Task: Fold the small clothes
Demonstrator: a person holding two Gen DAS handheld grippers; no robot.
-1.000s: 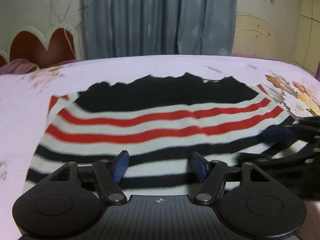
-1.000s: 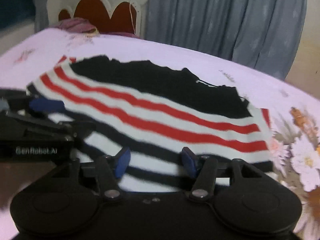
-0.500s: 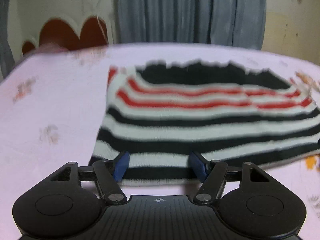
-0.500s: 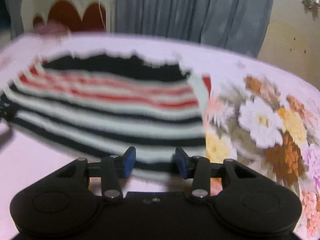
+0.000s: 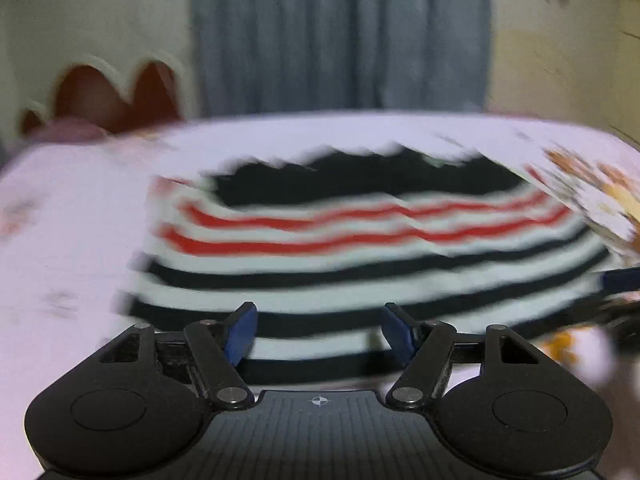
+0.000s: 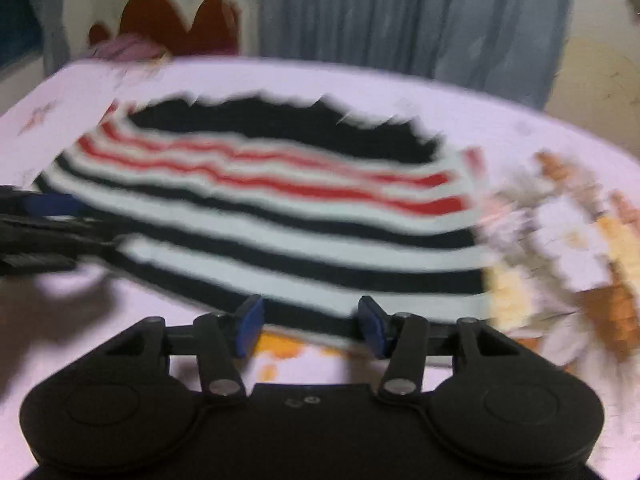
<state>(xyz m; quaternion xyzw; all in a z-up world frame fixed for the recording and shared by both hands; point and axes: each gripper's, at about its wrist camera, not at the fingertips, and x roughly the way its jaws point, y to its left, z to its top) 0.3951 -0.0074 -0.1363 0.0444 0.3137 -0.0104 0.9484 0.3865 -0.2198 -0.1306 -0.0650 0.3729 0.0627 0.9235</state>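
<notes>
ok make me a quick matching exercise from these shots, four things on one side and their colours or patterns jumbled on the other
Things:
1. striped garment
2. curtain
3. bedsheet
4. left gripper pads

Colours:
A. grey-blue
B. pale pink with orange and white flowers
C. black, white and red bands
D. dark blue

Right pairs: 1-C, 2-A, 3-B, 4-D

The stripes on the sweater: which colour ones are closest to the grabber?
The black stripes. They cross the sweater at its near edge, by the left gripper. The red stripes lie farther back, below the solid black band.
</notes>
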